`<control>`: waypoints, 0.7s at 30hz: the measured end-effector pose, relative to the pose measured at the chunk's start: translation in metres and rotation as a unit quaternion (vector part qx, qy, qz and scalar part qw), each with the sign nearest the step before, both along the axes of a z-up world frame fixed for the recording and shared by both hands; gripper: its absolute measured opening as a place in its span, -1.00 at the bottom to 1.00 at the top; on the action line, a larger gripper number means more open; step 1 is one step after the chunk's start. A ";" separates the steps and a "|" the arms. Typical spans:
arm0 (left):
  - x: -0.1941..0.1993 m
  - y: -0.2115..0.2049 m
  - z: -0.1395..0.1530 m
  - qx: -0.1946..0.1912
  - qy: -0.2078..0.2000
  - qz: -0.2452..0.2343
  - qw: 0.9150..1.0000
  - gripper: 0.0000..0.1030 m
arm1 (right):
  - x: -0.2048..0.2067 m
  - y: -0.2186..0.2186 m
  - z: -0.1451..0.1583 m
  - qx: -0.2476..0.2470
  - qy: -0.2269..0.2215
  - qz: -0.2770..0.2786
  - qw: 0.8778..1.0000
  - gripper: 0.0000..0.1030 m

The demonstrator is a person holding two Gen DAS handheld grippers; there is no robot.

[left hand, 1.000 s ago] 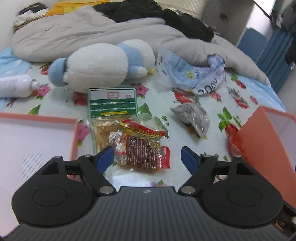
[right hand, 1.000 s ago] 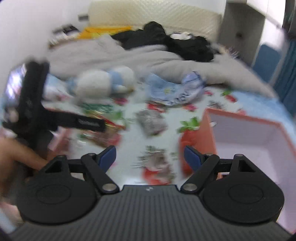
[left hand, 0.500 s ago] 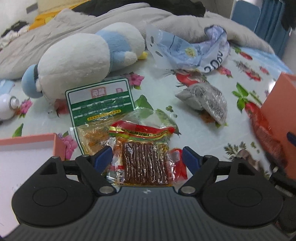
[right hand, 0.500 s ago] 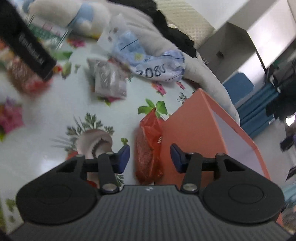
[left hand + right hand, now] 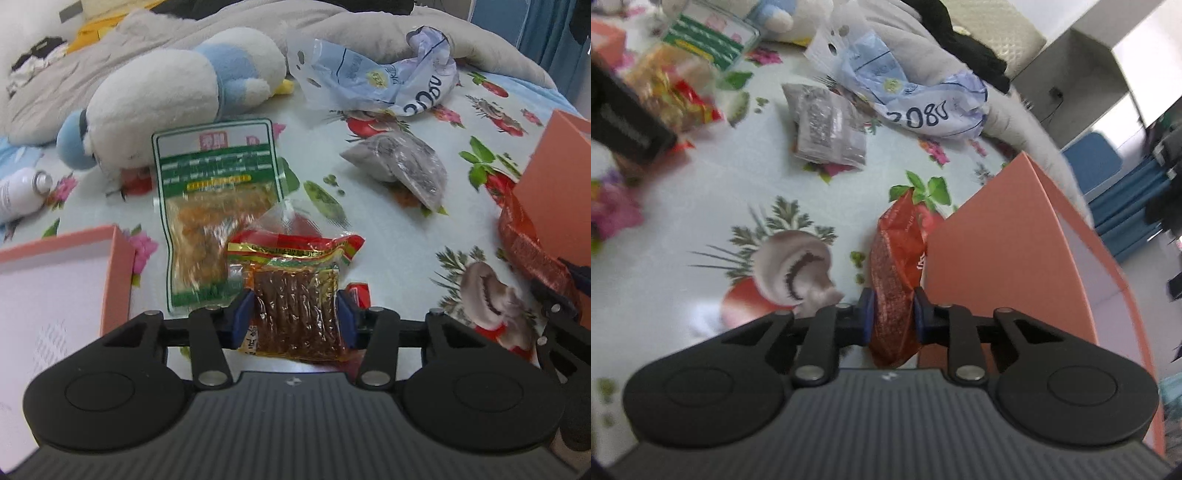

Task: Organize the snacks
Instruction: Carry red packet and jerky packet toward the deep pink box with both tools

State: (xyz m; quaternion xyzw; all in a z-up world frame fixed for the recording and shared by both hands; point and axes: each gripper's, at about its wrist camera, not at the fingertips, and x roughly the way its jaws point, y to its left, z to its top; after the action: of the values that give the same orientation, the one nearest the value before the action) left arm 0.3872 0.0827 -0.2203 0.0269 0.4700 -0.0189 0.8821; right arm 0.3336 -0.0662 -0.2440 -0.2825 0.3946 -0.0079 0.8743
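Left gripper (image 5: pixel 295 317): jaws were closing, pads against the clear packet of brown snack sticks (image 5: pixel 297 306) on the flowered sheet (image 5: pixel 388 236).
Right gripper (image 5: pixel 892 317): closing on the red-orange snack bag (image 5: pixel 895 273) beside the orange box (image 5: pixel 1004 251).
Left view only: white-and-blue plush toy (image 5: pixel 177 92).

Four snack packets (image 5: pixel 299 310) lie on the bed, with two orange boxes (image 5: pixel 1008 258), one plush toy (image 5: pixel 173 96) and one white bottle (image 5: pixel 18 192).
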 end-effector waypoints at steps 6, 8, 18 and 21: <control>-0.041 0.004 0.014 -0.035 0.012 0.030 0.999 0.03 | -0.027 -0.030 0.035 0.148 0.067 -0.035 0.986 -0.53; -0.061 0.005 0.022 -0.052 0.014 0.045 0.998 0.03 | -0.042 -0.036 0.044 0.171 0.076 -0.035 0.982 -0.53; -0.171 -0.011 0.069 -0.102 0.005 0.099 0.990 0.03 | -0.109 -0.067 0.078 0.272 0.117 -0.029 0.955 -0.55; -0.197 -0.017 0.081 -0.115 0.002 0.107 0.988 0.03 | -0.122 -0.076 0.084 0.305 0.131 -0.030 0.943 -0.55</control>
State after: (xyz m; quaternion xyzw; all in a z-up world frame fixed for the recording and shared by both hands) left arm 0.1899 0.0661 -0.1390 -0.1249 0.4662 0.0219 0.8755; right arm 0.2114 -0.1421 -0.1602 0.0110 0.4979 0.1237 0.8583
